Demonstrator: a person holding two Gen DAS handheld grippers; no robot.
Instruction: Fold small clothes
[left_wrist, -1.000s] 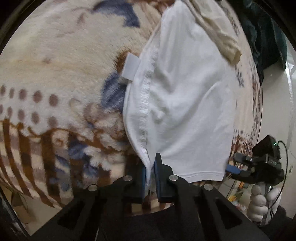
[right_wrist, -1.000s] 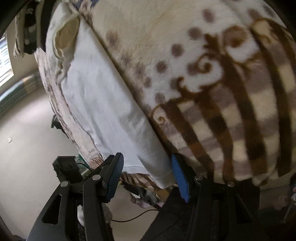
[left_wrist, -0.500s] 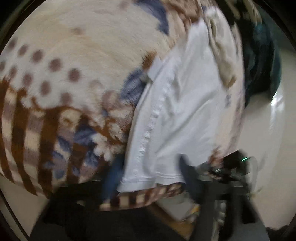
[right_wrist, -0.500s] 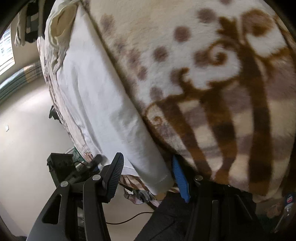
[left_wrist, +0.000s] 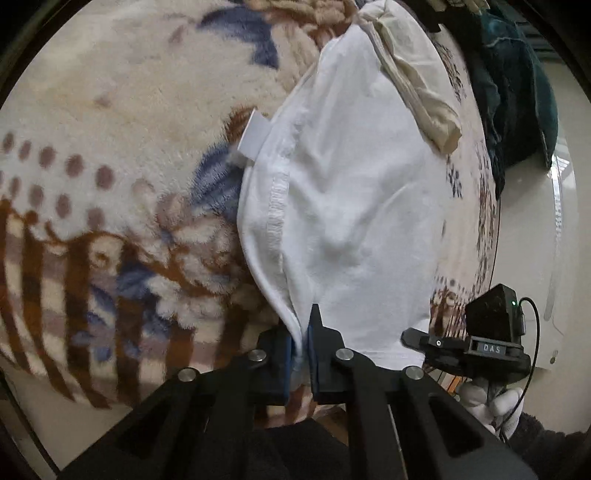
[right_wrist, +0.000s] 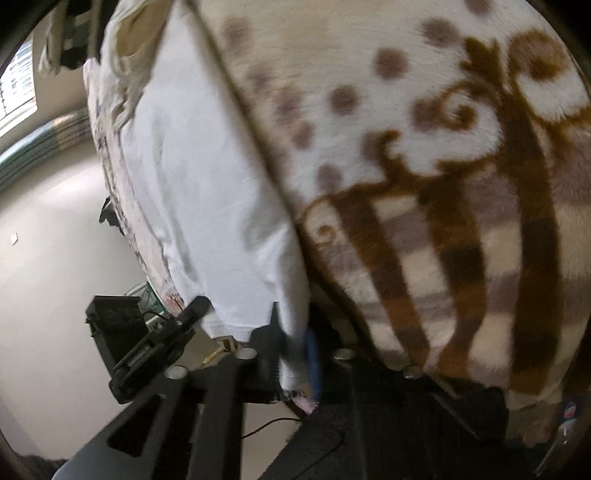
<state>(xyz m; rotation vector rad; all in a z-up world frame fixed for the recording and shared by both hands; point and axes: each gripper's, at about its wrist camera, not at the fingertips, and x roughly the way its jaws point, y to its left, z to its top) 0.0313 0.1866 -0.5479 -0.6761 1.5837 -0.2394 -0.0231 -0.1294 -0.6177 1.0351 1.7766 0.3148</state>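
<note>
A small white garment (left_wrist: 351, 206) lies flat on a patterned fleece blanket (left_wrist: 110, 155). A white label (left_wrist: 253, 138) sticks out at its left edge. My left gripper (left_wrist: 301, 332) is shut on the garment's near left corner at the seam. In the right wrist view the same white garment (right_wrist: 207, 192) runs along the blanket's edge. My right gripper (right_wrist: 295, 343) is shut on its near right corner. Each gripper shows in the other's view, the right one (left_wrist: 480, 347) and the left one (right_wrist: 155, 343).
A crumpled cream cloth (left_wrist: 417, 81) lies on the garment's far end. Dark teal clothes (left_wrist: 517, 92) are heaped beyond the bed's right edge. The blanket (right_wrist: 443, 166) hangs over the near edge, with pale floor (right_wrist: 48, 240) below.
Both grippers were open half a second ago. My left gripper has closed again on the near left corner, and my right gripper has closed on the near right corner.
</note>
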